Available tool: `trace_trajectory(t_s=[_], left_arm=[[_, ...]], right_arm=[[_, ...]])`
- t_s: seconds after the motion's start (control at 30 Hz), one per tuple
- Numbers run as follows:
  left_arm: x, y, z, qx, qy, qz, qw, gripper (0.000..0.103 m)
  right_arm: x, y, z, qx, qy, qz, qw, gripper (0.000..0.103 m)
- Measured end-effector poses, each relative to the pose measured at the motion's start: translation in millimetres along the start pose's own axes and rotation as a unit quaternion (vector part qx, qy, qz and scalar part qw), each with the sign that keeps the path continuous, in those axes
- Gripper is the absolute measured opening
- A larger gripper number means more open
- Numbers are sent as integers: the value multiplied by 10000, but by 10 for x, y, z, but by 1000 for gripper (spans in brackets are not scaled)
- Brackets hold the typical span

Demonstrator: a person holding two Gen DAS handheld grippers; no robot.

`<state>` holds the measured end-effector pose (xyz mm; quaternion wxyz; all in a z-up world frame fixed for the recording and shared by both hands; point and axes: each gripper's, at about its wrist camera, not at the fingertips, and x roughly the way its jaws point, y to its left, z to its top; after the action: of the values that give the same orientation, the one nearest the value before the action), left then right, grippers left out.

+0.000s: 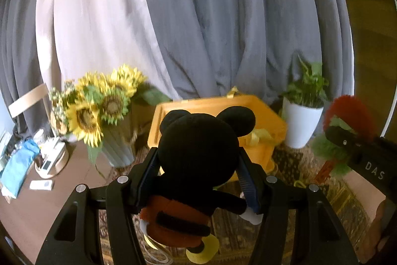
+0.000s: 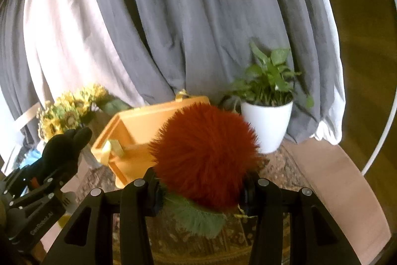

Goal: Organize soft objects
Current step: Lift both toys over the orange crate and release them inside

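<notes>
Grey pleated curtain (image 1: 223, 16) fills my background. Orange plastic storage box (image 1: 211, 106) stands on the patterned brown rug (image 1: 292, 160), between sunflower vase (image 1: 116, 143) and white potted plant (image 1: 301, 126). My left claw (image 1: 198, 180) pinches a black mouse plush (image 1: 198, 148); my right claw (image 2: 199, 193) pinches a red-and-green fuzzy plush (image 2: 206, 153), both in front of the box.

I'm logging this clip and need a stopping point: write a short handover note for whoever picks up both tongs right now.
Left tongs: shut on the black mouse doll, held in the air.
Right tongs: shut on the red and green fuzzy toy, also in the air.
Orange box sits open ahead, between the sunflowers and the potted plant.
Done: both toys picked up.
Left: likely place both in the box.
</notes>
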<state>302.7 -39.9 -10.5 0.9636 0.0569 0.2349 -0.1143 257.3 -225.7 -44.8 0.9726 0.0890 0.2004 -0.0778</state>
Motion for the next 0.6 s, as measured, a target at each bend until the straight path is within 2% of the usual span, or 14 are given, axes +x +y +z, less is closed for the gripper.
trace_trajectory(t_s=[0.3, 0.6], left_arm=[[-30, 107, 276, -40, -386, -61, 9992, 60], [37, 252, 521, -77, -598, -113, 9981, 60]], right_arm=[[5, 134, 300, -62, -387, 85, 9992, 47], [89, 346, 532, -195, -656, 232, 9974, 47]])
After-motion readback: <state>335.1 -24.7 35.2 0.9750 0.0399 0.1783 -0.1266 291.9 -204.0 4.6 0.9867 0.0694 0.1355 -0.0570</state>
